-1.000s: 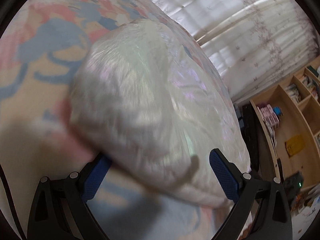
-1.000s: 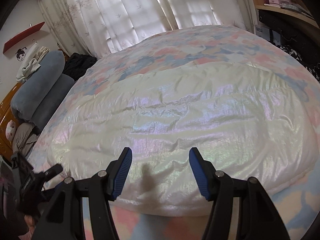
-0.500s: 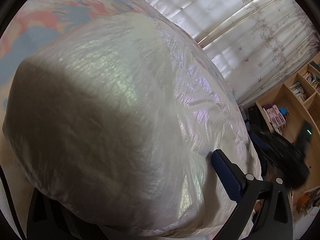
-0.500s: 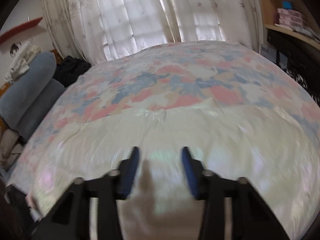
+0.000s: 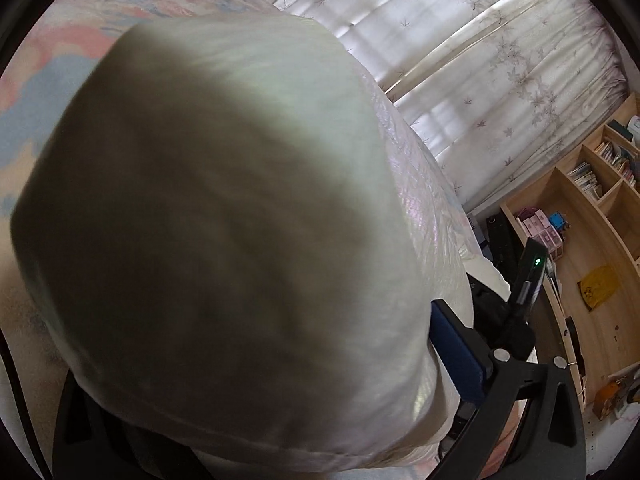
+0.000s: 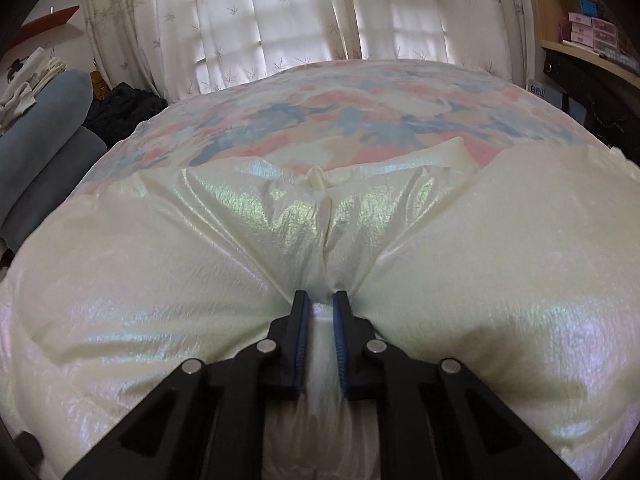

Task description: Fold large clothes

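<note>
A puffy, shiny white garment [image 6: 200, 264] lies on a bed with a pink and blue patterned cover [image 6: 360, 112]. My right gripper [image 6: 321, 300] is shut on a pinched fold of the garment near its front edge. In the left wrist view the garment [image 5: 224, 208] bulges close to the lens and fills the space between the fingers. Only the right blue pad [image 5: 456, 356] of my left gripper shows, standing wide to the right. The left finger is hidden under the fabric.
White curtains [image 6: 304, 16] hang behind the bed. Grey-blue bolsters [image 6: 44, 120] and dark clothes lie at the left side of the bed. Wooden shelves [image 5: 592, 216] with books and boxes stand to the right, with my other gripper's dark body [image 5: 520, 300] in front.
My right gripper has moved in and closed on a fold of the garment. The left gripper has pushed forward, so the garment now covers its left finger and most of the view.
</note>
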`<action>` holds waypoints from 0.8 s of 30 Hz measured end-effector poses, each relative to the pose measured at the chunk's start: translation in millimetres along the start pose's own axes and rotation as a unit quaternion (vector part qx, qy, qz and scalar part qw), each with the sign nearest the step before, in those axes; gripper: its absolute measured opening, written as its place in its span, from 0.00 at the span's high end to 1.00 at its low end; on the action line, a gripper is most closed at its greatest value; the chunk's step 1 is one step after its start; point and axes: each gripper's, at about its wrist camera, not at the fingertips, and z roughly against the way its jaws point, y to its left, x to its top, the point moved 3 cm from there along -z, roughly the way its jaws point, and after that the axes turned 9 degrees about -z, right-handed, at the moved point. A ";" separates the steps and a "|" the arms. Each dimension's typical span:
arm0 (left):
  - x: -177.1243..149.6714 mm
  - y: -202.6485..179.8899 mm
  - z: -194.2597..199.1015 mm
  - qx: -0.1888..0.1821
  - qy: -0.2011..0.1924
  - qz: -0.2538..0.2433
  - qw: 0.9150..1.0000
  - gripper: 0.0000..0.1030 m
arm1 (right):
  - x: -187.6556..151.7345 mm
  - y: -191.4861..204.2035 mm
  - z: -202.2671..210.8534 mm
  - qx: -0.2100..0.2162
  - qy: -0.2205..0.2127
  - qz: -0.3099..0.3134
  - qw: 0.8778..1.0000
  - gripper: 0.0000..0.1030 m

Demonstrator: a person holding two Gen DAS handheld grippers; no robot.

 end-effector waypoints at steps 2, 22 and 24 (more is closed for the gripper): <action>1.7 -0.5 -3.8 0.000 -0.001 0.000 1.000 0.01 | -0.7 -2.9 -3.9 0.007 0.001 -0.006 1.000 0.89; 43.7 -33.6 -21.2 0.095 -0.088 -0.015 0.991 0.41 | -0.9 -16.2 -12.5 0.044 0.011 -0.038 0.998 0.89; 47.6 -59.0 -16.8 0.118 -0.106 -0.062 0.985 0.54 | -0.8 -17.6 -12.9 0.047 0.012 -0.041 0.998 0.89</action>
